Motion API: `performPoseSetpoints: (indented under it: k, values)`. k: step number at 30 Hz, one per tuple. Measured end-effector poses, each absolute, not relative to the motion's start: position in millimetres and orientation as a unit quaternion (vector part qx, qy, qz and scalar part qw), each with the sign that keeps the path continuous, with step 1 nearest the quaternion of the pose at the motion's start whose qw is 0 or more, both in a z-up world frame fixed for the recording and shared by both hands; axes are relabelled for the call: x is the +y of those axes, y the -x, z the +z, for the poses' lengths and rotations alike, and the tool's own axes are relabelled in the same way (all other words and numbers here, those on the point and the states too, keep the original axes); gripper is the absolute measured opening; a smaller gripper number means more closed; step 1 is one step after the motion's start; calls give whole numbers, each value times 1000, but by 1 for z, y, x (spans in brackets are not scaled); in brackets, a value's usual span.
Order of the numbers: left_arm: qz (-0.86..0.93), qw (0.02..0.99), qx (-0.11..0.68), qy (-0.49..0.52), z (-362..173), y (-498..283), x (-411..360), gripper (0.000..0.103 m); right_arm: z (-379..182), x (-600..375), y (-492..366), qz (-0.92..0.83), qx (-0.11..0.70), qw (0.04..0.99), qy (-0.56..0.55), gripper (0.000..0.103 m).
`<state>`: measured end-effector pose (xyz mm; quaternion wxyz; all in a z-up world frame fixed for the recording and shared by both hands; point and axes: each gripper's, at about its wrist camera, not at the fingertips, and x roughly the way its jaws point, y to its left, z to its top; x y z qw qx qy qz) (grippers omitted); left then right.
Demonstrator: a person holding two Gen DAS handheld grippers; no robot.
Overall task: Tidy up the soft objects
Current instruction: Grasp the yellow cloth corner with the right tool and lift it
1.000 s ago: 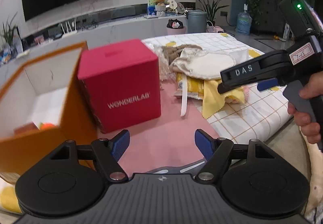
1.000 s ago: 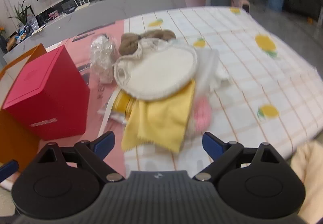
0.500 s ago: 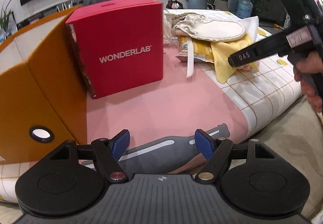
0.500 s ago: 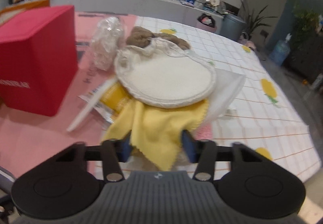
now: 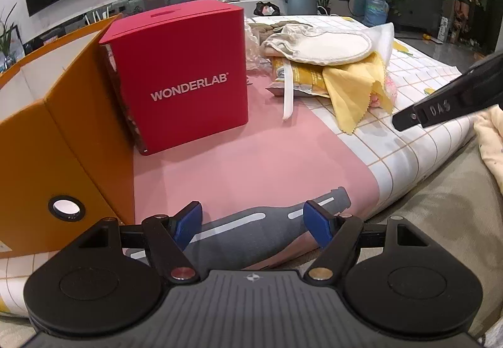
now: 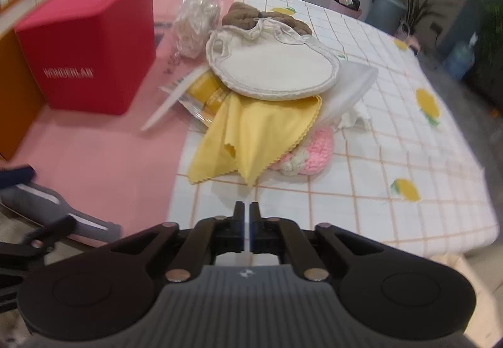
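Observation:
A heap of soft things lies on the tablecloth: a yellow cloth (image 6: 261, 131) at the front, a round white pad (image 6: 273, 68) on top, a pink crochet piece (image 6: 311, 153), a white cloth (image 6: 352, 84) and brown fabric (image 6: 245, 13) behind. My right gripper (image 6: 246, 222) sits just short of the yellow cloth's corner. Its jaws are closing, nearly together, with nothing between them. In the left wrist view the yellow cloth (image 5: 355, 87) hangs off the heap, with the right gripper (image 5: 400, 122) beside it. My left gripper (image 5: 253, 224) is open and empty at the table's near edge.
A red WONDERLAB box (image 5: 185, 71) stands beside an orange box (image 5: 63, 144) on the left. A yellow packet (image 6: 207, 90) and a clear plastic bundle (image 6: 196, 18) lie by the heap. The tablecloth (image 6: 393, 140) drops off at the right and near edges.
My right gripper went from wide open to nearly shut; half a second ago its fingers straddled the yellow cloth's edge, now they are clear of it. The left gripper sank, still open.

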<state>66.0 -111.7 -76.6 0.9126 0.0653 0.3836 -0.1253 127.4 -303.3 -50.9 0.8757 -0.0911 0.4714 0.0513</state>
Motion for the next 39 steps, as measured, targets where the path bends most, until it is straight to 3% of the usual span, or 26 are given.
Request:
performPoseSetpoints:
  k: [1, 3, 4, 6, 8, 11, 13, 14, 22, 26, 28, 29, 30, 31, 32, 39]
  values:
    - [-125, 912, 385, -62, -75, -67, -111, 86, -48, -306, -127, 52, 463, 882, 72, 51]
    - [-125, 912, 388, -54, -74, -67, -108, 86, -42, -306, -127, 54, 434, 898, 51, 77]
    - [-125, 911, 389, -52, -74, -68, -108, 86, -39, -303, -127, 59, 416, 906, 54, 67]
    - [-129, 909, 394, -48, -74, -69, -107, 86, -38, -291, -135, 58, 404, 909, 87, 60]
    - [-128, 908, 397, -44, -75, -70, -105, 86, -43, -282, -144, 50, 397, 910, 111, 60]
    - [-127, 907, 398, -47, -77, -70, -106, 86, -57, -277, -160, 34, 405, 906, 121, 42]
    - [-126, 908, 396, -48, -76, -70, -106, 86, -66, -278, -166, 23, 411, 902, 129, 8]
    - [-126, 909, 395, -46, -76, -70, -106, 86, -67, -279, -165, 18, 406, 903, 138, 1]
    - [-122, 908, 397, -44, -75, -71, -103, 86, -50, -321, -143, 32, 479, 874, 79, 0]
    - [-123, 906, 403, -38, -76, -72, -103, 86, -45, -336, -131, 27, 507, 855, 102, 1]
    - [-124, 906, 403, -42, -77, -71, -104, 86, -48, -347, -135, 22, 517, 852, 81, 14]
    - [-124, 906, 402, -45, -77, -71, -105, 86, -50, -351, -138, 24, 520, 851, 63, 26]
    - [-126, 906, 402, -47, -77, -70, -107, 86, -51, -355, -141, 29, 526, 848, 48, 65]
    - [-127, 905, 402, -48, -77, -70, -107, 86, -52, -356, -144, 31, 528, 848, 40, 94]
    - [-129, 905, 403, -48, -77, -69, -108, 86, -51, -356, -145, 31, 519, 854, 36, 99]
    - [-134, 904, 402, -52, -77, -67, -111, 86, -62, -347, -163, 44, 517, 854, 46, 98]
